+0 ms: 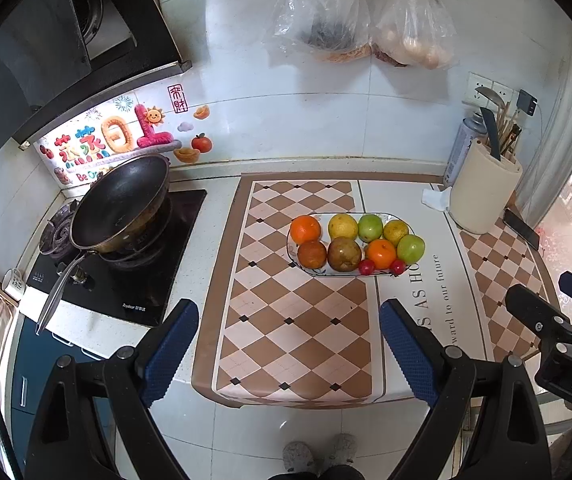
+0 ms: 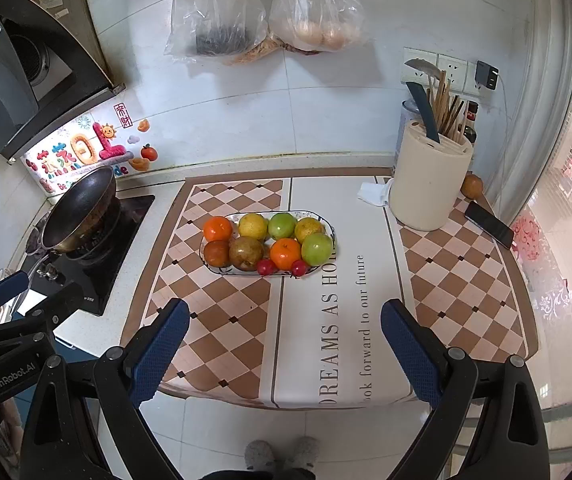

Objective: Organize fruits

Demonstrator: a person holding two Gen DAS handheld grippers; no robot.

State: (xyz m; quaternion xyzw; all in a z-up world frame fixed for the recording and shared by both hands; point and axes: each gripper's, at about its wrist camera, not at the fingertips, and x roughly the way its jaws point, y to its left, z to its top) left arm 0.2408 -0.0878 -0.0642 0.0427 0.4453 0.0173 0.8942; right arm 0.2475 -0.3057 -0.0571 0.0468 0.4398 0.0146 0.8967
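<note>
- Nearest, at the bottom of both views, a person's two slippered feet stand on the pale floor tiles just in front of the counter edge.
- The left gripper hangs over the near edge of the counter, tilted downward, its blue-padded jaws spread wide with nothing between them.
- The right gripper sits beside it at a like tilt, jaws equally spread and empty; each gripper's black body shows at the side of the other's view.
- Between the grippers and the fruit lies a bare stretch of checkered mat, with a white lettered strip running front to back.
- The oval fruit plate rests mid-counter across both, holding two oranges, two green apples, yellowish and brown fruits and two small red fruits at its near rim; all are packed touching.
- Left of the plate, well apart, a black wok sits on the stove, its handle pointing toward the counter front.
- Right and farther back stand a cream utensil holder, a crumpled tissue, a phone and one loose brown fruit.
- On the tiled wall behind hang two clear plastic bags.
</note>
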